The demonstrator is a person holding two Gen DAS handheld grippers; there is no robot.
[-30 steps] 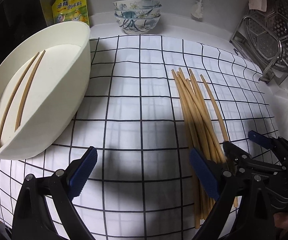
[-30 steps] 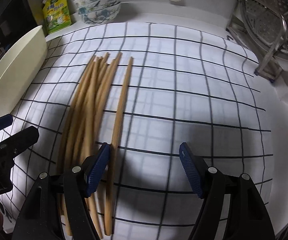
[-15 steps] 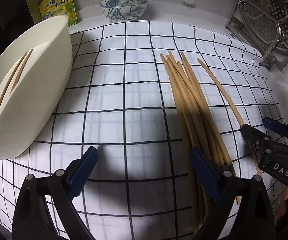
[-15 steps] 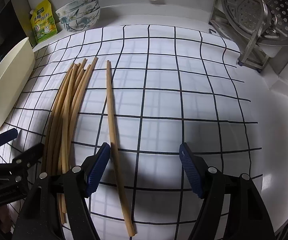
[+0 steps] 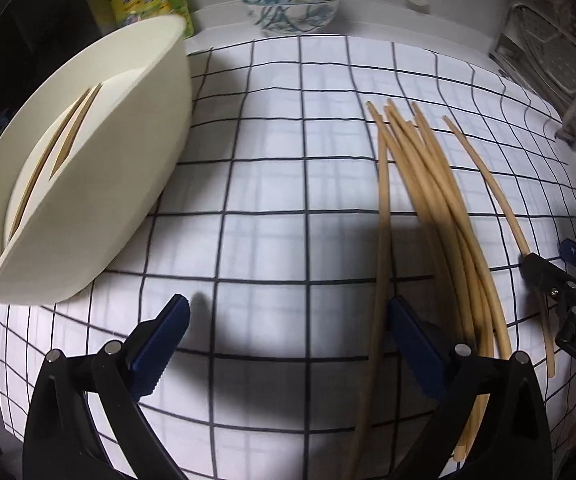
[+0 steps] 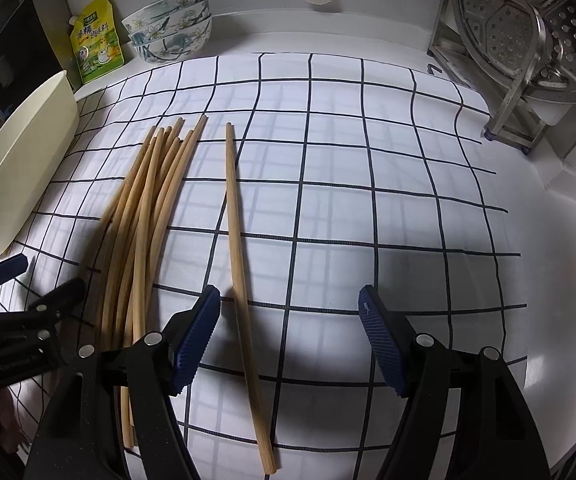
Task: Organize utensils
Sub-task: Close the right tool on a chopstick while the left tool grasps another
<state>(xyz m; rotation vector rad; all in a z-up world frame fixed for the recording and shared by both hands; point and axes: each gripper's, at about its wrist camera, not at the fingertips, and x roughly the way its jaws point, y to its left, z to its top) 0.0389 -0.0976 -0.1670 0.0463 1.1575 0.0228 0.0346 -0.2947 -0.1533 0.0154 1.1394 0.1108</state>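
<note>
Two chopsticks [image 5: 66, 142] in tray [image 5: 100, 184], one lone chopstick [image 6: 240, 276] on cloth [image 6: 348, 208]

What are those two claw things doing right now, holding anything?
Left gripper: open, holding nothing.
Right gripper: open, holding nothing; the single chopstick lies loose between its fingers.

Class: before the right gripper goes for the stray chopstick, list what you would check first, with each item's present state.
1. Right gripper jaws open: ok.
2. Single pale wooden chopstick lies apart from the bundle of wooden chopsticks: ok.
3. That chopstick lies between the jaws: ok.
4. Cream oval plastic tub has room beside its two chopsticks: ok.
5. Left gripper jaws open and holding nothing: ok.
6. Checked cloth lies flat: ok.
</note>
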